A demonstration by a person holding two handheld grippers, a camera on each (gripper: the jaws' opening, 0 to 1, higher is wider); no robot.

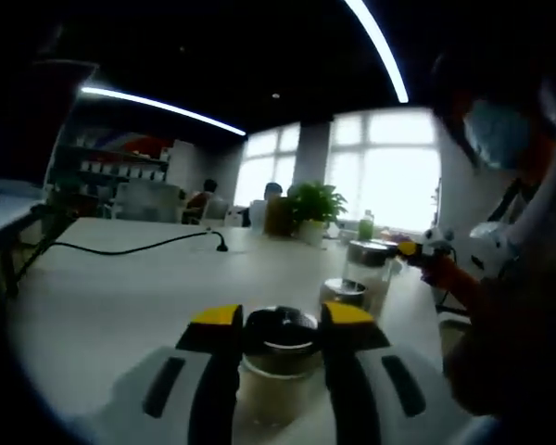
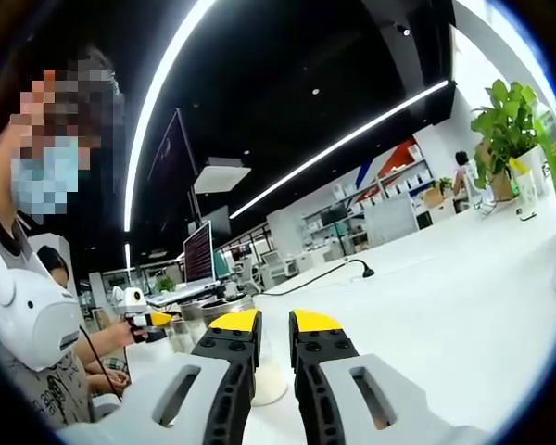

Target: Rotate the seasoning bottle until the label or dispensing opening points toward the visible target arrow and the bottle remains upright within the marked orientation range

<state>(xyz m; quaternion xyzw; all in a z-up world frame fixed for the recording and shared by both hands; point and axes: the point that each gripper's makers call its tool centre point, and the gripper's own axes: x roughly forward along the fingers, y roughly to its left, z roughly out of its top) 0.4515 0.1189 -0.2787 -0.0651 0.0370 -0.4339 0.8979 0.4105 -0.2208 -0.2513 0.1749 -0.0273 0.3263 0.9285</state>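
**Left tongs clamp the seasoning bottle; right tongs nearly closed on nothing**

In the left gripper view, the left gripper (image 1: 280,329) has its yellow-tipped jaws set on either side of the seasoning bottle (image 1: 280,357), touching its glass body just under the metal cap. The bottle stands upright on the white table (image 1: 111,297). Beyond the jaw tips, slightly to the right, stand two more lidded glass jars (image 1: 357,278), one behind the other. Further right, a person's hand holds the right gripper.

In the right gripper view, the right gripper (image 2: 274,326) shows its jaws nearly together, with a narrow gap and nothing between them. To the left of the jaws, a person holds the left gripper.

A black cable (image 1: 139,246) lies across the table ahead of the left jaws. A potted plant (image 1: 313,206) stands at the far edge before bright windows; light strips cross the dark ceiling.
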